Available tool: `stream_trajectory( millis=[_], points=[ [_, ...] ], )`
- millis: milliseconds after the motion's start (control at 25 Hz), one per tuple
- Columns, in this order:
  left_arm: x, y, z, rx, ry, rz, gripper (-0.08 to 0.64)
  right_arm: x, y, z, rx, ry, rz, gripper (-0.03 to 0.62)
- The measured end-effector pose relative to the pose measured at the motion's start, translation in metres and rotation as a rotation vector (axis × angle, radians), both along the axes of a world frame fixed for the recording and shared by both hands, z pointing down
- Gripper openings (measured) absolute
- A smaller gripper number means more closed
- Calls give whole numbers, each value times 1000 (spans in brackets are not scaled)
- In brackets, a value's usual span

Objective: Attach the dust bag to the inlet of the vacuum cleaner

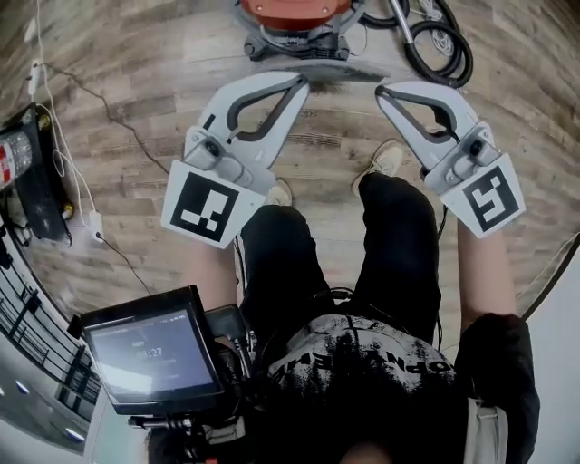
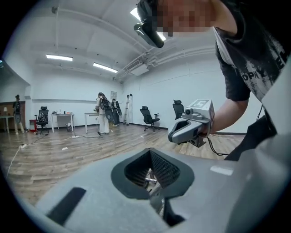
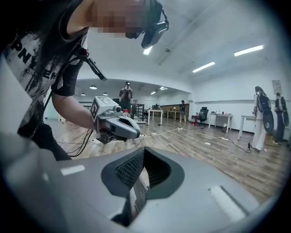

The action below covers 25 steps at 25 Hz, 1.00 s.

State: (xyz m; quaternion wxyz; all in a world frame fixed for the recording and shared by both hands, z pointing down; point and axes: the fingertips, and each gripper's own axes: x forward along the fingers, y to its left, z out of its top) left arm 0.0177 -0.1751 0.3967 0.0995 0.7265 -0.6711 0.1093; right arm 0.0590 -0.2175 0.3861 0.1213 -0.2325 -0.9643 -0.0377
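Held out before me, left gripper point(image 1: 299, 84) and right gripper point(image 1: 384, 91) both have jaws pressed together, pinching nothing; the red vacuum cleaner point(image 1: 294, 18) stands on the wooden floor point(image 1: 136, 82) beyond their tips.

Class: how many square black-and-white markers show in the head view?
2. One on the left gripper's cube, left of centre; one on the right gripper's cube, at right. Other cube faces may hide more.
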Motion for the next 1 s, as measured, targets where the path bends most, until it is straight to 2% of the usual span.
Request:
stream_trajectory(
  millis=[80,200,400,560,840,1000],
  points=[
    [1,6,-40,1,21,-12,3,2,7,-43,-31,-2,0,5],
    [1,20,-97,-40,-4,7,3,-1,21,-107,-46,-3,-17,5],
    [-12,47,-197,-11,-12,-22,3,-20,58,-212,-68,-55,-31,5],
    [-15,68,-265,24,35,-69,3,-30,90,-277,-51,-98,-55,5],
    [-8,102,-327,77,26,-111,3,-33,143,-331,20,-164,-147,5],
    [-4,139,-365,119,39,-143,3,-25,175,-362,44,-170,-125,5]
  ],
)
